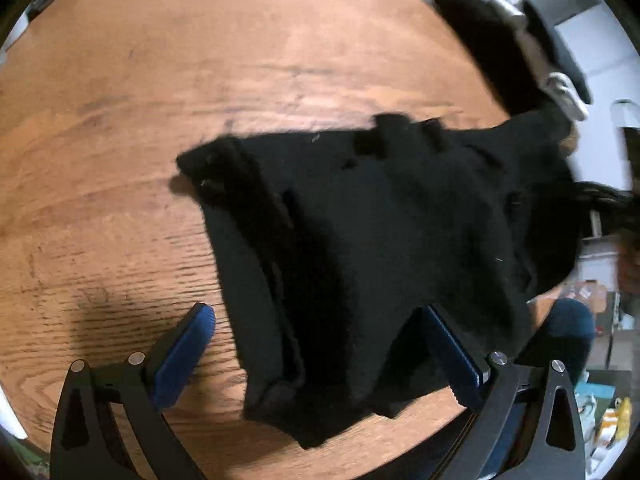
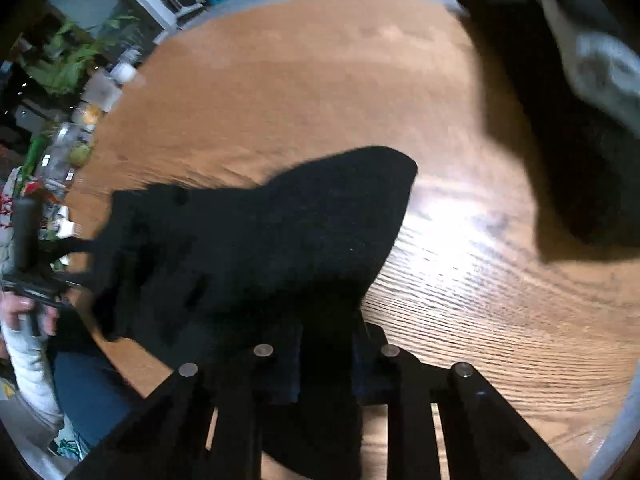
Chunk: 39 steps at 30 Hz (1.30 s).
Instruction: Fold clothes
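A black garment point(image 1: 380, 232) lies crumpled on the round wooden table point(image 1: 200, 60), its near edge folded between my left gripper's fingers. My left gripper point(image 1: 324, 344) is open, its blue pads wide apart, one on each side of the cloth, not pinching it. In the right wrist view the same black garment point(image 2: 280, 248) is lifted off the table point(image 2: 480, 280). My right gripper point(image 2: 326, 364) is shut on the garment's edge, and the cloth hides the pads.
A pile of dark and grey clothes point(image 2: 580, 100) lies at the table's far right; it also shows in the left wrist view point(image 1: 520, 52). Plants and clutter point(image 2: 64, 80) stand beyond the left edge. The person's legs in jeans point(image 2: 88, 392) are at the near edge.
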Motion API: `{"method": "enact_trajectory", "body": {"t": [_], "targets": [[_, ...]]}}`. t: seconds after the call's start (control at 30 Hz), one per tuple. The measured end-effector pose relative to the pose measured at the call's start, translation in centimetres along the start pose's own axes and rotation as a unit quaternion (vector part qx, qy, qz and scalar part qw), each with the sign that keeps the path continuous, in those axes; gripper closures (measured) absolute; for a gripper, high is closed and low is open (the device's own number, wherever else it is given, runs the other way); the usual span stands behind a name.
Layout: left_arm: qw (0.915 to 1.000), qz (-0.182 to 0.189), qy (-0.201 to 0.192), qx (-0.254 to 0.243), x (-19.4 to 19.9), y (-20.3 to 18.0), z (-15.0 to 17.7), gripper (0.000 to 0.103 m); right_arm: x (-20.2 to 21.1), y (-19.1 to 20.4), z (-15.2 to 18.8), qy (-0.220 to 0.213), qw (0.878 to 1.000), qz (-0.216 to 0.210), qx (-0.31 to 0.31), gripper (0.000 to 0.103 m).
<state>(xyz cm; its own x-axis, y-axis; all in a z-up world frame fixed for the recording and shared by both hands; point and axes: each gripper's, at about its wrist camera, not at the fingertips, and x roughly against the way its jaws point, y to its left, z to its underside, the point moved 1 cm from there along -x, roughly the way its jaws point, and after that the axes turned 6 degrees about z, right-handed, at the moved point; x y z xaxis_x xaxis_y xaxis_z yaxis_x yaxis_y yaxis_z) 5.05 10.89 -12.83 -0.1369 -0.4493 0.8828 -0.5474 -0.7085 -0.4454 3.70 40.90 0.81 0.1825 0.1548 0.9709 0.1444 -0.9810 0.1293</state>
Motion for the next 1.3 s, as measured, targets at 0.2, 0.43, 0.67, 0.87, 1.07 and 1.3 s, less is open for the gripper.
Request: {"method": "enact_trajectory", "body": {"t": [0.2,0.43,0.67,0.87,1.07,1.3], "targets": [[0.9998,-0.006,-0.015,0.011,-0.1,-0.1,0.0,0.000,4.9,8.0,-2.1,-0.012,1.000,0.021,0.017,0.083],[0.9990,0.016,-0.032,0.027,0.1,-0.1,0.3,0.000,4.6,21.6,-4.8,-0.012,0.994,0.003,0.106,0.083],[0.9969,0.064,0.000,0.045,1.7,2.1,2.1,0.000,-1.0,28.5,-6.4,0.030,0.991,0.005,0.134,0.083],[0.9961,-0.030,-0.027,0.078,4.6,6.9,4.5,0.000,-2.9,30.5,-6.1,0.043,0.988,0.016,0.144,0.081],[0.9830,0.022,-0.108,0.147,7.5,9.2,4.6,0.000,-6.9,31.7,-4.8,0.077,0.984,-0.055,0.148,0.043],[0.9720,0.102,-0.130,0.167,7.2,7.6,3.9,0.000,-0.9,28.5,-4.6,0.016,0.968,-0.232,0.091,0.040]]}}
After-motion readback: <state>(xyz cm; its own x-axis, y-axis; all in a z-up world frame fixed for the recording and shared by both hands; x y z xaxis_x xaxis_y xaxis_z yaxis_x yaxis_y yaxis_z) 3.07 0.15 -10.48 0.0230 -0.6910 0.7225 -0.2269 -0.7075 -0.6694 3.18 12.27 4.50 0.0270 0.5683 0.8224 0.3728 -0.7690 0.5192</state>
